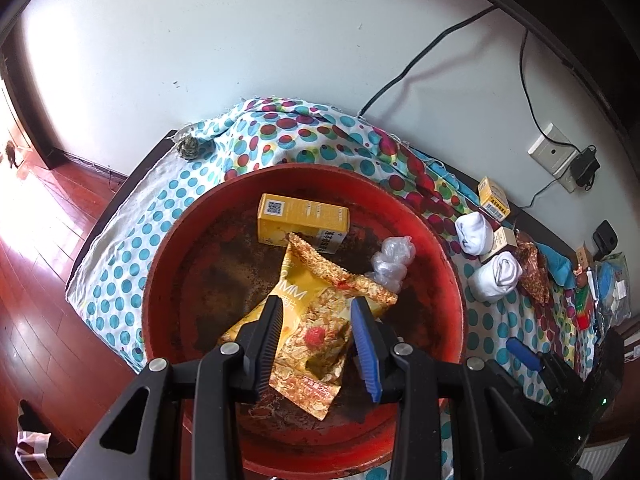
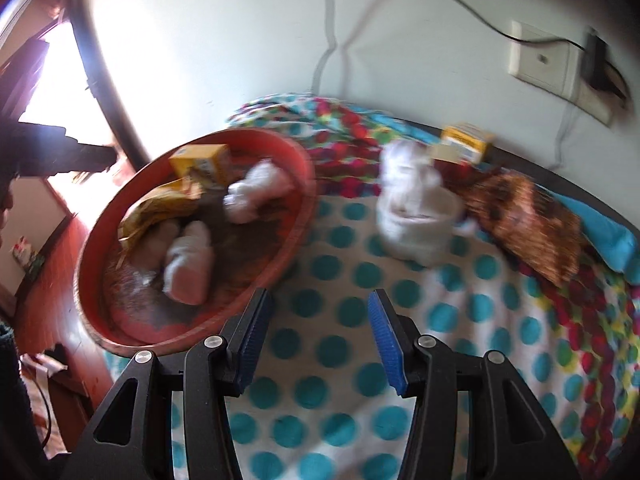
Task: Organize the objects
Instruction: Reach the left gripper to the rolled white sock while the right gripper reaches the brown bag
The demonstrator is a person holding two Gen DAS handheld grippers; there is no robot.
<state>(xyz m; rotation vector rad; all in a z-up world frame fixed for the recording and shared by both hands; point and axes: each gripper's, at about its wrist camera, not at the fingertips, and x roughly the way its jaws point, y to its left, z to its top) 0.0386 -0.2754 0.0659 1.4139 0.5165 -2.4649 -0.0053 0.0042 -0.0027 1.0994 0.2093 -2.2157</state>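
A worn red basin (image 1: 168, 240) (image 2: 308, 184) sits on the polka-dot cloth (image 2: 340, 352). Inside it lie a yellow box (image 1: 300, 220) (image 2: 200, 160), a yellow snack bag (image 1: 316, 332) (image 2: 160, 204) and a clear plastic wad (image 1: 390, 264) (image 2: 256, 192). The blurred right wrist view also shows a white sock roll (image 2: 186, 268) in it. My left gripper (image 1: 317, 302) hovers open over the snack bag, pads clear of it. My right gripper (image 2: 318, 296) is open over bare cloth right of the basin, holding nothing. Two white sock rolls (image 1: 474, 234) (image 1: 496, 276) rest on the cloth further right.
Near the loose socks are a small yellow box (image 1: 494, 198) (image 2: 466, 142) and a brown snack packet (image 1: 532, 272) (image 2: 528, 220). A wall socket (image 1: 554, 152) with cables is behind. Small clutter (image 1: 600, 292) crowds the far right. The wooden floor (image 1: 48, 280) drops off left.
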